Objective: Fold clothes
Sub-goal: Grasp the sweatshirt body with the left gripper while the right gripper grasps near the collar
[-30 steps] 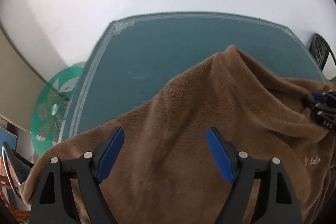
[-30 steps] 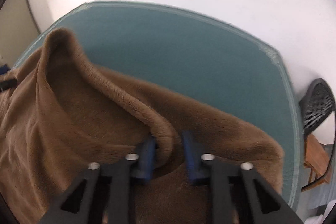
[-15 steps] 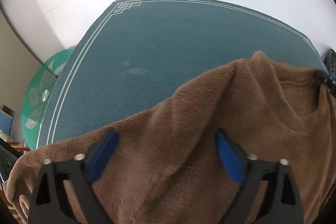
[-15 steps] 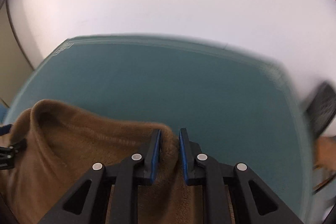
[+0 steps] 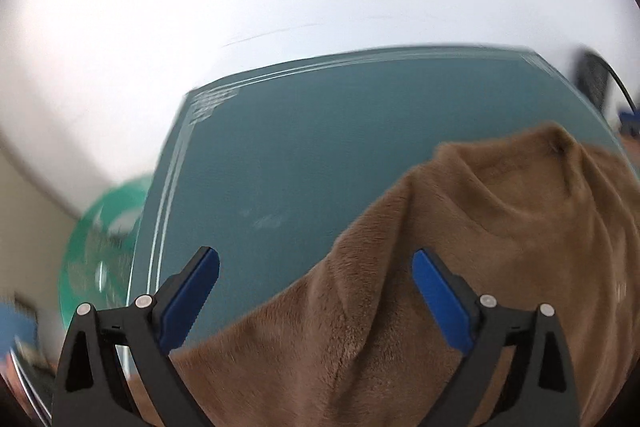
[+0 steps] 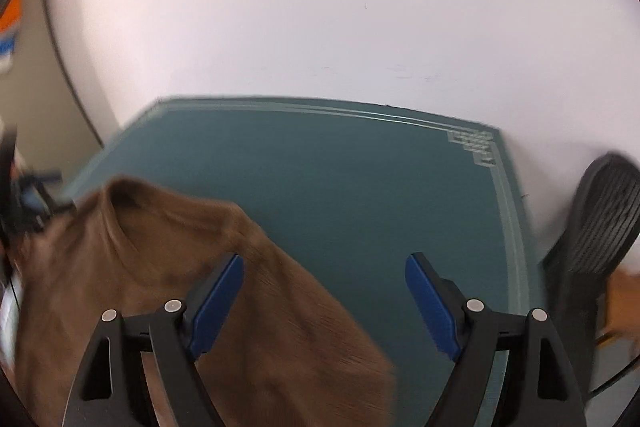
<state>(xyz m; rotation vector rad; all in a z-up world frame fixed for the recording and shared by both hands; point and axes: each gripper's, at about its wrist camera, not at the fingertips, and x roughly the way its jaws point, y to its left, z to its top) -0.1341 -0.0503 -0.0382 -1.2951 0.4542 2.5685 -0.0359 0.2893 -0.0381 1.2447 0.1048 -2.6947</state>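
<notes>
A brown fleece garment (image 5: 460, 267) lies bunched on a teal mat (image 5: 300, 147). In the left wrist view it covers the lower right, and my left gripper (image 5: 316, 291) is open above its near edge, holding nothing. In the right wrist view the garment (image 6: 168, 267) lies at the lower left with a raised fold. My right gripper (image 6: 324, 291) is open and empty; its left finger is at the garment's edge and its right finger is over the bare mat (image 6: 360, 187).
A white wall stands behind the mat. A green round patterned object (image 5: 100, 251) lies off the mat's left edge. A black mesh chair (image 6: 600, 219) stands off the mat's right edge.
My right gripper has opened and let go of the garment's fold, which has dropped to the left. My left gripper stays open and has shifted left over the garment's edge.
</notes>
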